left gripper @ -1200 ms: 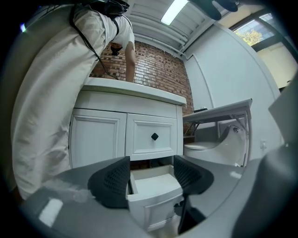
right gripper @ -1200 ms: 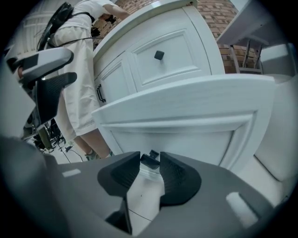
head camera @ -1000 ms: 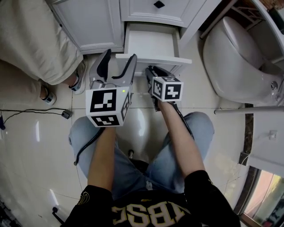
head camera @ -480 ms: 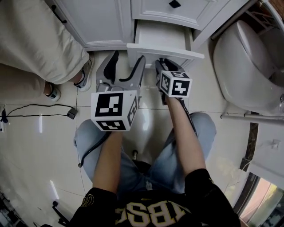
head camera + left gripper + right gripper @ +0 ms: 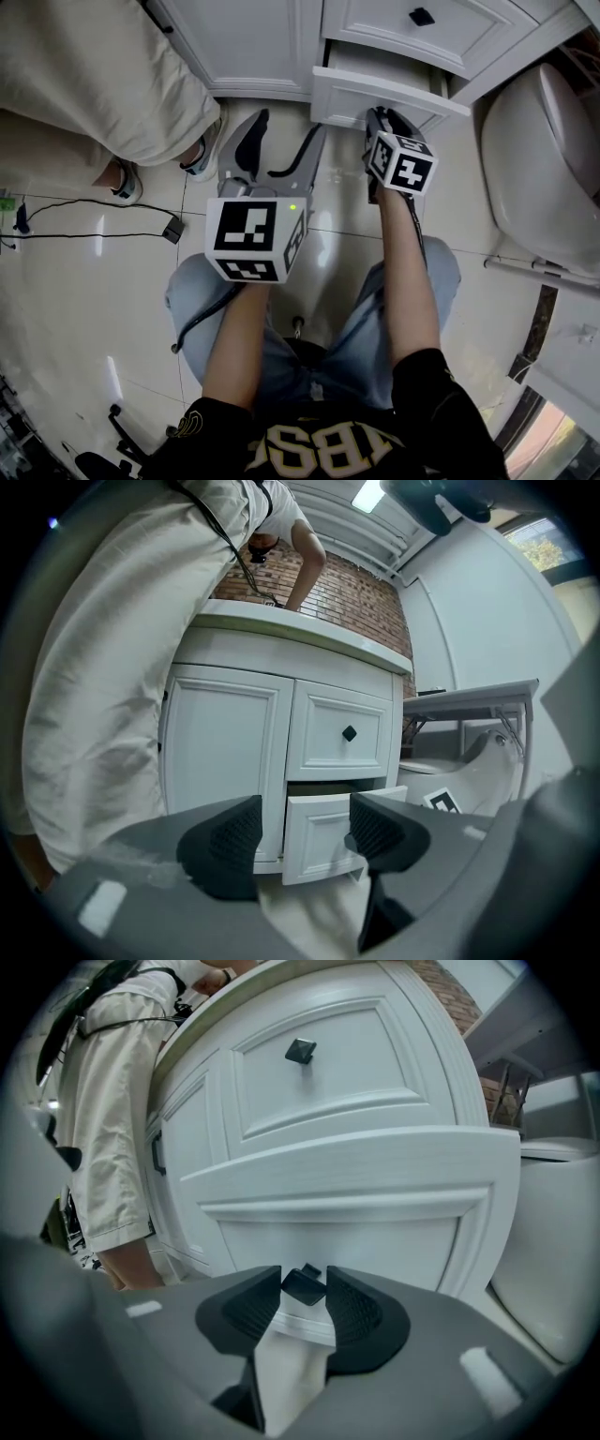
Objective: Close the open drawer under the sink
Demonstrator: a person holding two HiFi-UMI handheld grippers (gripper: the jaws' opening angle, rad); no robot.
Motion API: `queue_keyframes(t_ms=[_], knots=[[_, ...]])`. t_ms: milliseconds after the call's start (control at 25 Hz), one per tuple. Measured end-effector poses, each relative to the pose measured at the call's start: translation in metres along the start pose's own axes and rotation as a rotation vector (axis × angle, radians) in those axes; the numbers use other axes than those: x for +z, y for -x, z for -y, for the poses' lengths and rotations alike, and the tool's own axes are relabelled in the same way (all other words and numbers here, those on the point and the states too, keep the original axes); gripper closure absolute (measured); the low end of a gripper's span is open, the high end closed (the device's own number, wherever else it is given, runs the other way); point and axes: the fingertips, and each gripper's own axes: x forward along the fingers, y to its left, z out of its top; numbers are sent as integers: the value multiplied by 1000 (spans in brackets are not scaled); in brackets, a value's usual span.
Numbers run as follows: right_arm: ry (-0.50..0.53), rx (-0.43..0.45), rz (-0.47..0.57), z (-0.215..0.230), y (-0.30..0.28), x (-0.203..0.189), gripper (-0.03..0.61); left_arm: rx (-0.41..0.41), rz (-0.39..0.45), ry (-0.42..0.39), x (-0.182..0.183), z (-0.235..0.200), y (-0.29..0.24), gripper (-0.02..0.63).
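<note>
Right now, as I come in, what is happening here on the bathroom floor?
A person down on the floor works with two grippers at the white cabinet. The right gripper is shut on the knob of the lower drawer, which stands partly open. The left gripper hangs open and empty beside it. Another person stands close by on the left.

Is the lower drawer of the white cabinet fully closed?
No, the lower drawer juts out from the cabinet, with a dark gap above its front.
</note>
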Motion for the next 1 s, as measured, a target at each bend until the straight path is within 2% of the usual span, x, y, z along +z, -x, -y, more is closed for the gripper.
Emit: queue_keyframes(t_ms=[560,760,1000], knots=[[63,-2,94,15,-40,27,433,24,-73,10,-19,-23,-11,321],[52,-3,149,20,-50,34,433,32,-92,16,-23,-27,-16,321],[-9,3,176,25,-56,38,430,35,-92,24,-23,-31,-19,321]])
